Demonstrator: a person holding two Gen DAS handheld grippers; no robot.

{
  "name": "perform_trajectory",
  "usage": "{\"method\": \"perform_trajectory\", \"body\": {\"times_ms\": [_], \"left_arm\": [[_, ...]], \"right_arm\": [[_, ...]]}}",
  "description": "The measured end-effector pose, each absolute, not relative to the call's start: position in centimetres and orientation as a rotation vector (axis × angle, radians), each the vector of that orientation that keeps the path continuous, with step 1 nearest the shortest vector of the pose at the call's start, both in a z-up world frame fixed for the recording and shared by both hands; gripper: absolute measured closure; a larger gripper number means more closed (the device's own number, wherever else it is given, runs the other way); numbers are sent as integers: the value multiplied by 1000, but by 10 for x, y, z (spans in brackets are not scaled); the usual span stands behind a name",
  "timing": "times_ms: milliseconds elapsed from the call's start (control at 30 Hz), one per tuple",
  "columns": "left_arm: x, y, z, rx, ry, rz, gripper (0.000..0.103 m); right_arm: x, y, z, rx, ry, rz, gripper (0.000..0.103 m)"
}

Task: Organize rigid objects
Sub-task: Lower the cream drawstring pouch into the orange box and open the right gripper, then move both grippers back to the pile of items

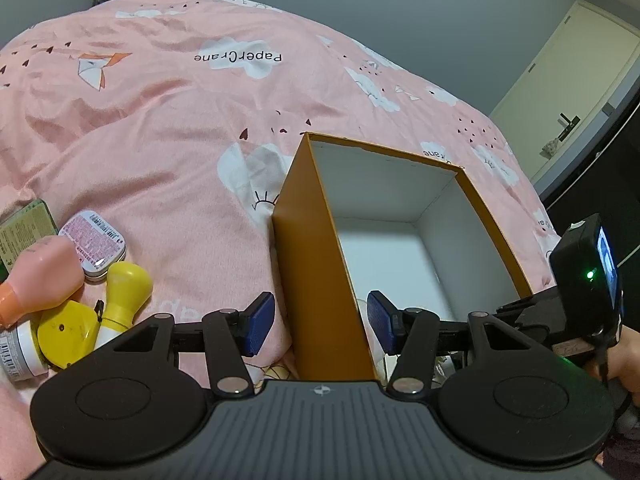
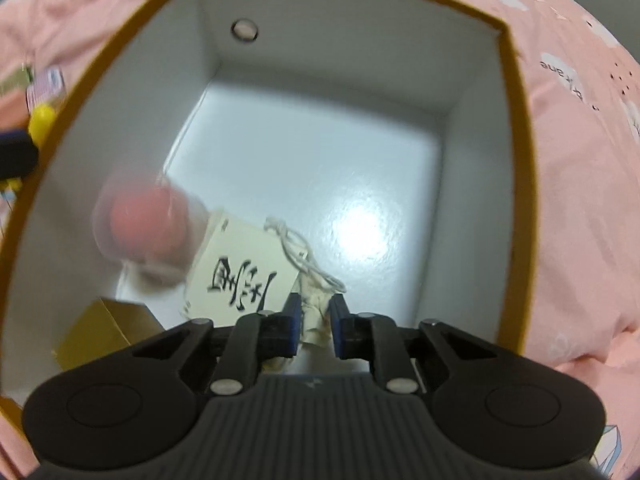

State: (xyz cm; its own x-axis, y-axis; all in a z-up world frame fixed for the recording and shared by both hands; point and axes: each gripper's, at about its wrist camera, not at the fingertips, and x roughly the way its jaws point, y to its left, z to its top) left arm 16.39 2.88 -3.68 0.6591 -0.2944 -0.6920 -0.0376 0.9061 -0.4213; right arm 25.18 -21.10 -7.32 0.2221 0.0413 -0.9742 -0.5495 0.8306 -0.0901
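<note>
Tongs first: our right tongs [image 2: 314, 326] point steeply down into the orange cardboard box with white lining [image 2: 516, 128], their blue pads nearly together and pinching the crumpled neck of a small cream cloth pouch with black brush characters [image 2: 244, 276]. A knotted white drawstring [image 2: 298, 252] trails from it toward one o'clock. Our left tongs [image 1: 320, 324] straddle the box's near orange wall, half spread, and we cannot tell whether the pads press it.

We judge the step in hand to be setting the pouch on the box floor. Next, the right tongs must spread to let go, then lift clear of the rim.

Inside, a blurred pink round-ended item [image 2: 150, 220] lies at ten o'clock of the pouch, and a small gold carton [image 2: 100, 332] at eight. On the pink bed [image 1: 160, 128], at nine o'clock of the box, a yellow bowling-pin toy [image 1: 126, 292] and a pink-labelled tin [image 1: 96, 244] wait.
</note>
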Motion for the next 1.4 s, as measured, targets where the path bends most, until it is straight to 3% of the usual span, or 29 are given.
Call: {"method": "perform_trajectory", "body": {"times_ms": [133, 200, 267, 333, 467, 867, 1000, 1400], "left_arm": [[161, 24, -33, -388, 831, -140, 41], [158, 22, -30, -376, 818, -140, 41], [155, 20, -25, -359, 798, -143, 41], [152, 18, -21, -346, 782, -147, 41], [143, 14, -12, -321, 753, -149, 41], [102, 30, 11, -191, 553, 59, 31], [94, 48, 10, -147, 549, 120, 19], [82, 149, 3, -392, 674, 193, 17]], "right_arm": [[248, -211, -72, -493, 1268, 425, 85], [241, -206, -69, -507, 1246, 418, 79], [232, -205, -59, -525, 1196, 416, 52], [223, -204, -44, -520, 1140, 437, 44], [207, -198, -21, -563, 1054, 423, 39], [175, -164, 43, -338, 867, 642, 34], [170, -145, 44, -238, 879, 721, 35], [184, -78, 24, -94, 978, 811, 34]]}}
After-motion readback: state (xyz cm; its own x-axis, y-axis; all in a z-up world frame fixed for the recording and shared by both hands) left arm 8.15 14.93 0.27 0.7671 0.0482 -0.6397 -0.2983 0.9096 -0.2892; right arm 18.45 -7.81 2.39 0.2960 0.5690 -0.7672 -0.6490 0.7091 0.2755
